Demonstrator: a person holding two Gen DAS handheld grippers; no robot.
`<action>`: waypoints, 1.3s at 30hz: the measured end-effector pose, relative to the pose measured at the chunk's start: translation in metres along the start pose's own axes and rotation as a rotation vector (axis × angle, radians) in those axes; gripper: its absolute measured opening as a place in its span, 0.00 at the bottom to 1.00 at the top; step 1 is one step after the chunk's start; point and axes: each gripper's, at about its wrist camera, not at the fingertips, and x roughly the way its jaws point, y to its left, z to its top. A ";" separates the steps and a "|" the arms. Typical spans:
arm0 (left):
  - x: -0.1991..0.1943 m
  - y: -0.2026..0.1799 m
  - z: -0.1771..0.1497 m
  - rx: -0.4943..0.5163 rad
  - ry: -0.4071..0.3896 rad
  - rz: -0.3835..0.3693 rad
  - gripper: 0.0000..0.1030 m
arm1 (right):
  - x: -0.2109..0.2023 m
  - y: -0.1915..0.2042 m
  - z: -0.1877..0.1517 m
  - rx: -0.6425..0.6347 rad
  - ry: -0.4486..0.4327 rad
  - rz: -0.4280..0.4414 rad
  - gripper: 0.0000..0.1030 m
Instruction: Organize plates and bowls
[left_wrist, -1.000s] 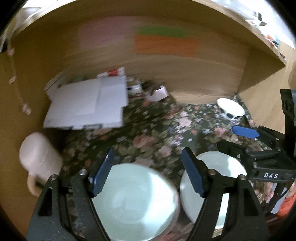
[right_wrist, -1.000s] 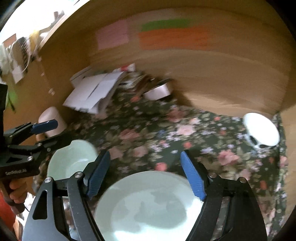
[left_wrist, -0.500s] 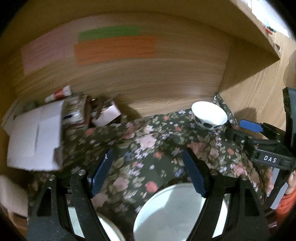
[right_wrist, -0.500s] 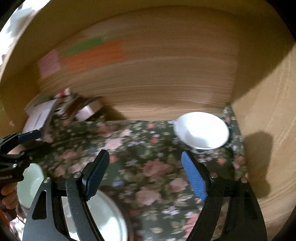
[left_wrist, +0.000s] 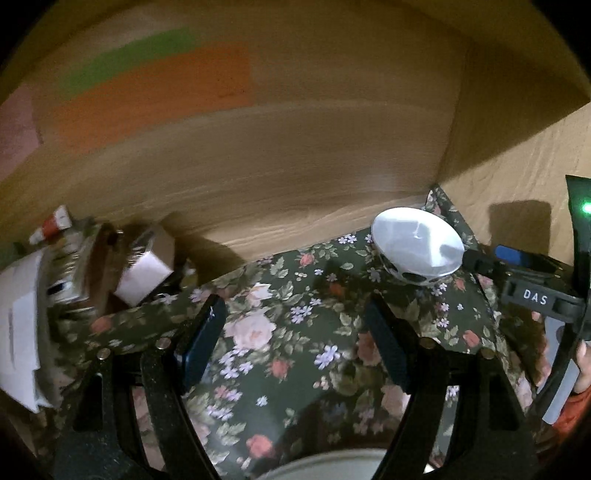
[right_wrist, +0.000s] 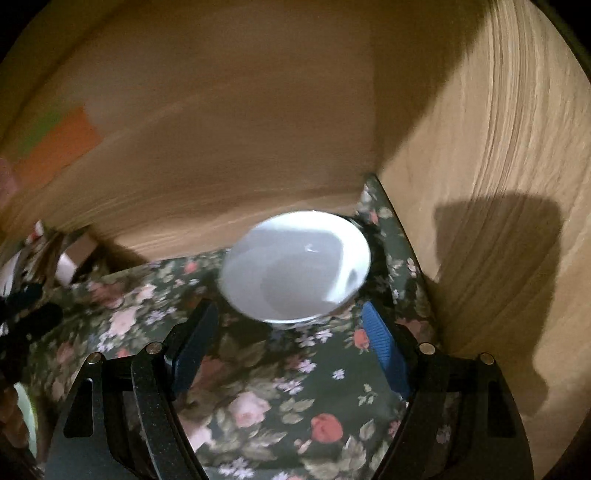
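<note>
The floral-clothed bench (right_wrist: 258, 406) fills my view. In its far right corner, against the wooden walls, the white bowl (right_wrist: 295, 273) sits upright, mouth up, round with no long axis. My right hand-held gripper (right_wrist: 291, 350) hovers just before it, fingers spread and empty; my left hand-held gripper (left_wrist: 295, 343) is likewise spread, farther off.
</note>
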 end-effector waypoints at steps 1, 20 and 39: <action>0.008 -0.002 0.002 -0.001 0.012 -0.004 0.75 | 0.006 -0.004 0.001 0.010 0.011 -0.010 0.76; 0.067 -0.024 0.018 0.065 0.059 -0.068 0.75 | 0.073 -0.034 0.005 0.073 0.136 -0.018 0.41; 0.094 -0.024 -0.001 0.042 0.224 -0.103 0.69 | 0.046 0.030 -0.033 -0.162 0.228 0.134 0.17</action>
